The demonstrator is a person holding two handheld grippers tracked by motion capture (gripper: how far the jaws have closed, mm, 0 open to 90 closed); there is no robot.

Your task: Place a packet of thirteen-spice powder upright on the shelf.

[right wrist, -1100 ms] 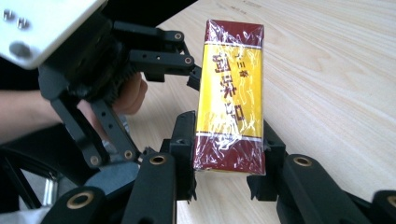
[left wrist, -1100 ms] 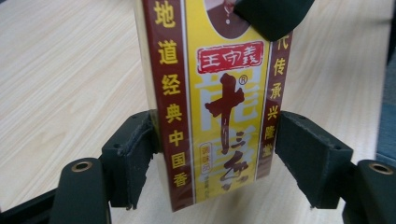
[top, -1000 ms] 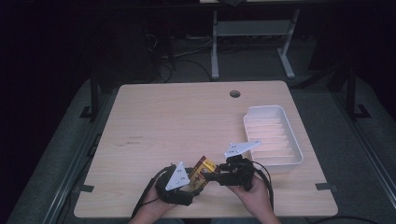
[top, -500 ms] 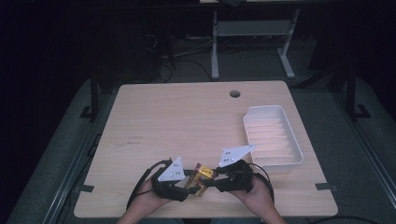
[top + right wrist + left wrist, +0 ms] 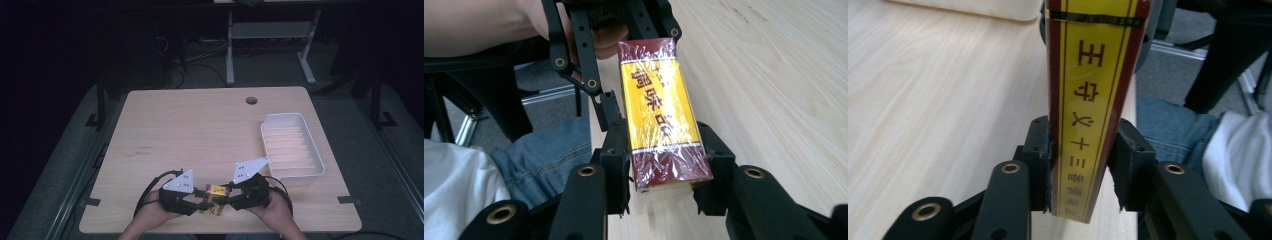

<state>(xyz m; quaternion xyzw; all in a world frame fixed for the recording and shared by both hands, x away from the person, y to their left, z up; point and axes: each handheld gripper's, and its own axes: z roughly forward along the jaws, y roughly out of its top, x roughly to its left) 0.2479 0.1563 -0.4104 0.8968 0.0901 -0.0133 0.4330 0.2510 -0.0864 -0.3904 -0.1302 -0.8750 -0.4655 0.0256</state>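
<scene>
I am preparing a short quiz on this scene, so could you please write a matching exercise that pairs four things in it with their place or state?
Things:
1. yellow and red box
2. white tray
3. round hole
4. left gripper

Places or states:
A. at the table's far edge
B. held between both grippers at the near edge
C. on the table's right side, nothing in it
D. shut on the box's narrow sides

Pairs: 1-B, 2-C, 3-A, 4-D

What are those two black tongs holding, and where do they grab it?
Both hold one yellow and red box. The left tongs pinch its narrow sides at one end; the right tongs pinch the other end.
</scene>
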